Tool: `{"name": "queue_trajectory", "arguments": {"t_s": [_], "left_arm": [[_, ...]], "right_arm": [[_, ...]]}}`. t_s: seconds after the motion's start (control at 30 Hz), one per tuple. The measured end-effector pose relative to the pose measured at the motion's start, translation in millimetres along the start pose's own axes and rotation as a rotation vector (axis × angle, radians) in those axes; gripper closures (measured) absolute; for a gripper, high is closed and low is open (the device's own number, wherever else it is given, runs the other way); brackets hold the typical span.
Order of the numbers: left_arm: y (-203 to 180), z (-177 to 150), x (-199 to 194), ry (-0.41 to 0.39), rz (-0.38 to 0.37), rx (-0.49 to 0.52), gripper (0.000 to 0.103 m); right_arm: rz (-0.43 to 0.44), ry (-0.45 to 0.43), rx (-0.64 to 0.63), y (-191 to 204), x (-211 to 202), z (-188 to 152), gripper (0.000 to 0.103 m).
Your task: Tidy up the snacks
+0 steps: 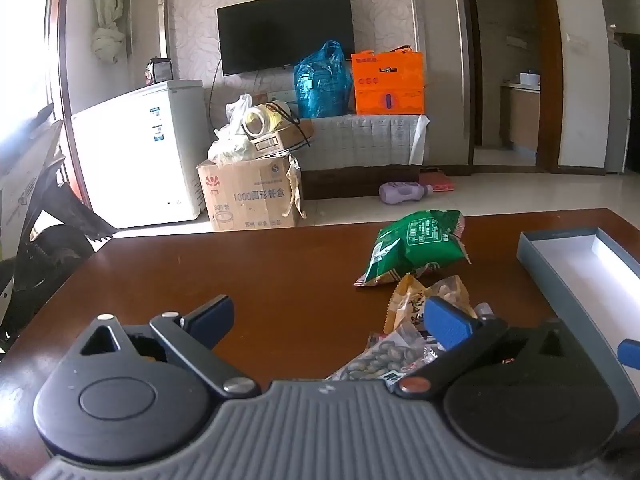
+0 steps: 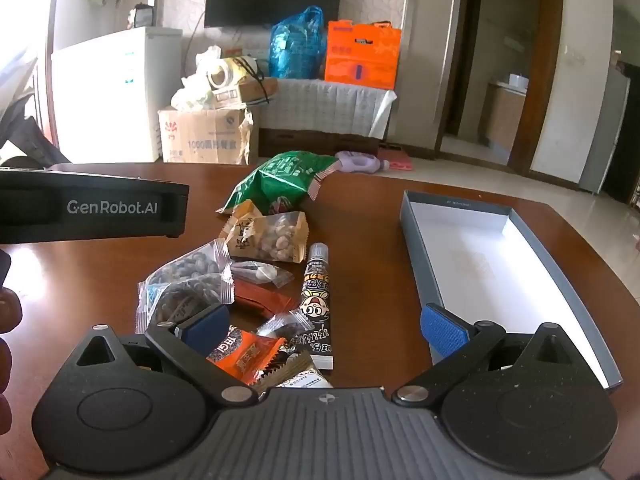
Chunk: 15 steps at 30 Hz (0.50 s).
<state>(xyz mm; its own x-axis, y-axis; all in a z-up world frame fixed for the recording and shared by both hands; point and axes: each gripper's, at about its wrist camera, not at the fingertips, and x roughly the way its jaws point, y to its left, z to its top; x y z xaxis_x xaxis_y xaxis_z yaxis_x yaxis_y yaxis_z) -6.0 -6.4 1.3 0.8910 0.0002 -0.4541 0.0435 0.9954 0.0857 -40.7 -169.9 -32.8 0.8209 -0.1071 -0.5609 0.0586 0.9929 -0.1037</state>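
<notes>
A pile of snack packets lies on the brown table (image 2: 368,240): a green bag (image 2: 280,180), a tan nut packet (image 2: 268,236), a clear packet of dark seeds (image 2: 188,280), a black cartoon stick pack (image 2: 318,308) and an orange packet (image 2: 248,354). An open grey box (image 2: 472,256) with a white inside lies to their right. My right gripper (image 2: 324,326) is open, low over the near packets. My left gripper (image 1: 328,320) is open and empty left of the pile; the green bag (image 1: 416,246) and box (image 1: 576,264) lie ahead of it.
Beyond the table's far edge stand a white fridge (image 1: 140,152), a cardboard carton (image 1: 248,196), a TV (image 1: 286,32) and a covered bench with a blue bag (image 1: 320,80) and an orange box (image 1: 388,84). A purple bottle (image 1: 404,192) lies on the floor.
</notes>
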Motion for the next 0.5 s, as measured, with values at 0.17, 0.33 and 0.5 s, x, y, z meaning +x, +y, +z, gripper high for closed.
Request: {"name": "queue_trajectory", "arguments": {"t_s": [0.17,0.33,0.5], "left_arm": [[1.5,0.5,-0.8,0.002,-0.009,0.0,0.0],[-0.6,0.1,1.3,0.002,-0.01,0.001,0.0],[-0.4,0.0,1.3,0.002,-0.01,0.0,0.0]], "right_arm": [[-0.002,-0.002,-0.002,0.3,0.7,-2.3,0.0],[-0.001,-0.002,-0.003,0.6,1.0,-2.4,0.0],[-0.002,-0.003,-0.002,0.6,1.1,-2.4,0.0]]}}
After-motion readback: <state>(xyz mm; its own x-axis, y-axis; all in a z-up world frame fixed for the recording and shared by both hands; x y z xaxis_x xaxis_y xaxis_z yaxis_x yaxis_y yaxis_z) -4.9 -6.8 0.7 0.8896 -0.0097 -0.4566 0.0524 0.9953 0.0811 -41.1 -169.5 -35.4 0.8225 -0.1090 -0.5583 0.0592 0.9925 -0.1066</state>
